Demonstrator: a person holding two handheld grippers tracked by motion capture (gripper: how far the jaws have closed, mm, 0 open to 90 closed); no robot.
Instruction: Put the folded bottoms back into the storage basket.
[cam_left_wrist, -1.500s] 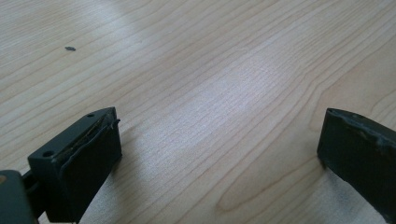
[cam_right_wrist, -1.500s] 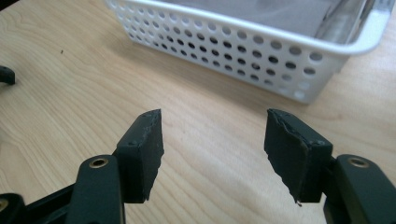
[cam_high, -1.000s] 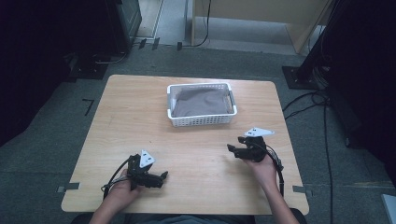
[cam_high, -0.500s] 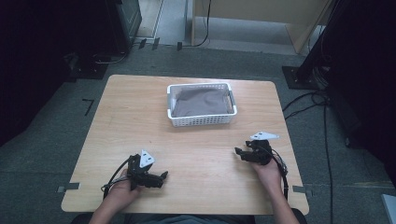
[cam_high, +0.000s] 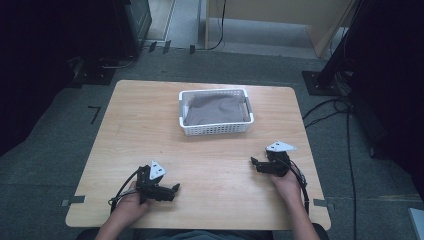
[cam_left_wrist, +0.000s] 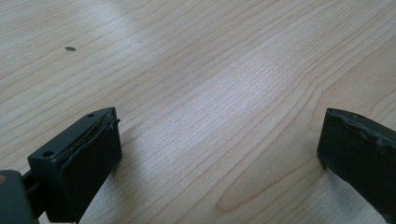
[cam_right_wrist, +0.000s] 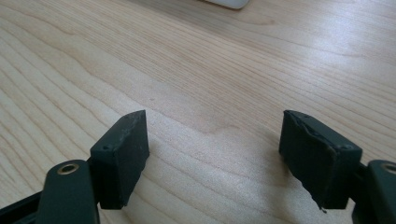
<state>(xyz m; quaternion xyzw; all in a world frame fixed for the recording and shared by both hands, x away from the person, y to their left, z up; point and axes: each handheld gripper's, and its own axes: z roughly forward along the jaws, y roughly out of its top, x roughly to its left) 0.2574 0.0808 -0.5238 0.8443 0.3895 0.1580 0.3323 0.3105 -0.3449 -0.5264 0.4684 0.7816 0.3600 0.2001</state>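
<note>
Right tool (cam_high: 256, 163) lower, jaws just opening; one basket (cam_high: 216, 129), two tools.

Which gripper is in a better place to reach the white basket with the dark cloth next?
Probably the right gripper. It rests nearer the basket, its open jaws empty. The left gripper sits at the table's near edge, farther from the basket, also open and empty.

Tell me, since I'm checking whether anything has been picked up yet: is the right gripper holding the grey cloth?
No: the grey cloth lies in the white basket, while the right gripper has open, empty jaws over bare table.
</note>
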